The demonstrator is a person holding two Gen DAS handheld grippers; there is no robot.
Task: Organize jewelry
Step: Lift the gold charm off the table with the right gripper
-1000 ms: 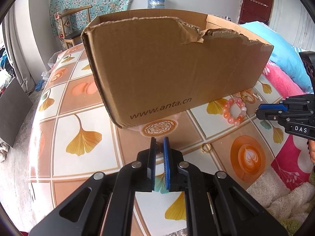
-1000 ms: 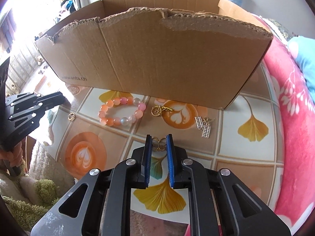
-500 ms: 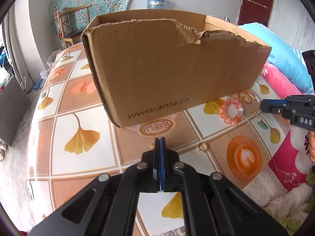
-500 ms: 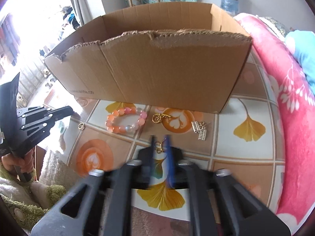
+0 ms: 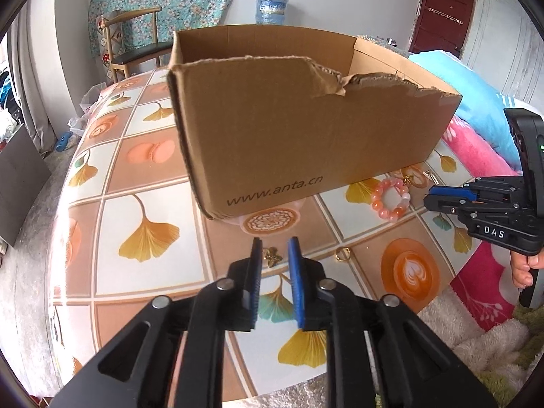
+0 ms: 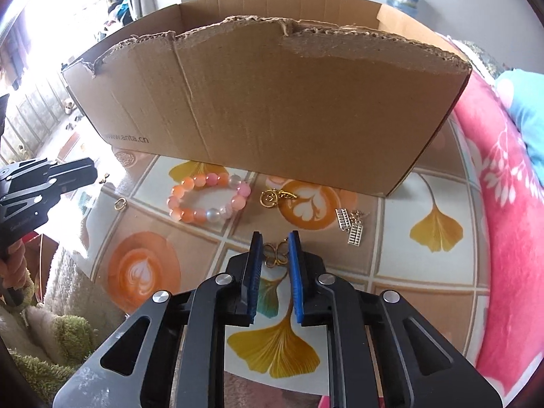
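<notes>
An open cardboard box [image 5: 306, 129] stands on the tiled table; it also shows in the right wrist view [image 6: 272, 108]. My left gripper [image 5: 274, 248] is open around a small gold butterfly charm [image 5: 272, 257] lying on the table. My right gripper [image 6: 275, 244] is open around a gold butterfly charm [image 6: 276, 255] on the table. A pink bead bracelet [image 6: 207, 200] lies in front of the box, with a gold charm [image 6: 275, 197] and a silver earring pair [image 6: 352, 227] to its right. A gold ring [image 5: 342, 254] lies right of my left gripper.
The patterned table [image 5: 136, 183] ends near the camera. A pink blanket [image 6: 503, 238] lies to the right, a fluffy cloth [image 5: 476, 340] at the front corner. A wooden chair [image 5: 132, 40] and a water jug [image 5: 271, 8] stand behind the box.
My left gripper shut half a second ago and has opened again, with the charm on the table between its fingers. Both views have drawn back a little from the box.
</notes>
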